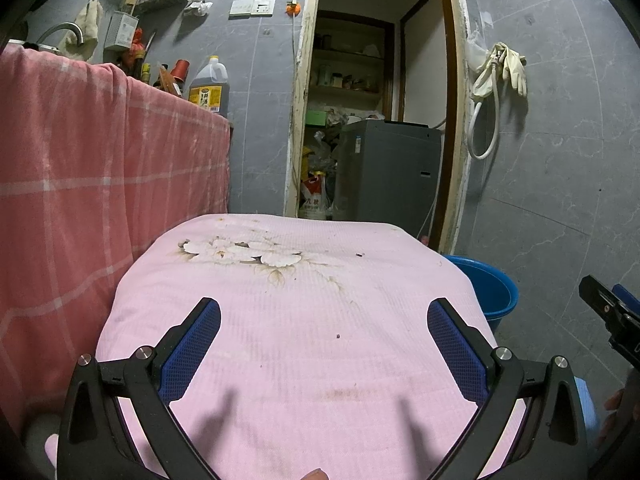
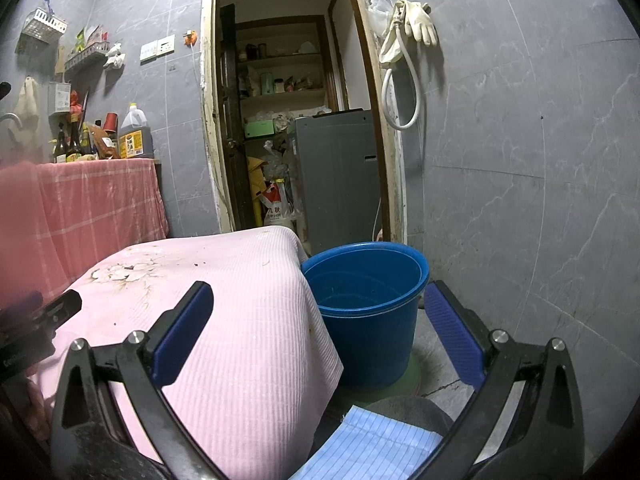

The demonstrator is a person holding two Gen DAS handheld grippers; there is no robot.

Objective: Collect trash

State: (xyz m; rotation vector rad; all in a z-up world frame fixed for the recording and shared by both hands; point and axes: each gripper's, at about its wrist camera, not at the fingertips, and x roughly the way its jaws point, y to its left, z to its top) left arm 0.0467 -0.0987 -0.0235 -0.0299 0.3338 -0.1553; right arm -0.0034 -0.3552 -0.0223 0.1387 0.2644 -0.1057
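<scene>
The left claw [image 1: 324, 320] hangs above a bench covered in a pink ribbed cloth with a pale flower print [image 1: 304, 344], its blue-padded fingers [image 1: 192, 348] spread wide with nothing between them. A few dark specks of trash [image 1: 359, 255] lie on the cloth, one near the far edge and another closer in; they are too small to tell what they are. From this side only a slice of the round blue plastic bucket [image 1: 498, 292] shows past the bench's right corner, and the right claw's black tip pokes in at the right edge.

The right wrist view shows the bucket [image 2: 372, 312] whole: it stands upright on the floor just beside the bench's corner, and its inside looks bare. The right claw [image 2: 318, 320] is also spread wide and holds nothing, one finger over the pink cloth, the other near the bucket. Low in this view lies a blue-lined white cloth [image 2: 372, 444]. Both views take in the red checked cloth [image 1: 100, 168] on the left and the open doorway with a grey appliance [image 2: 340, 176] inside.
</scene>
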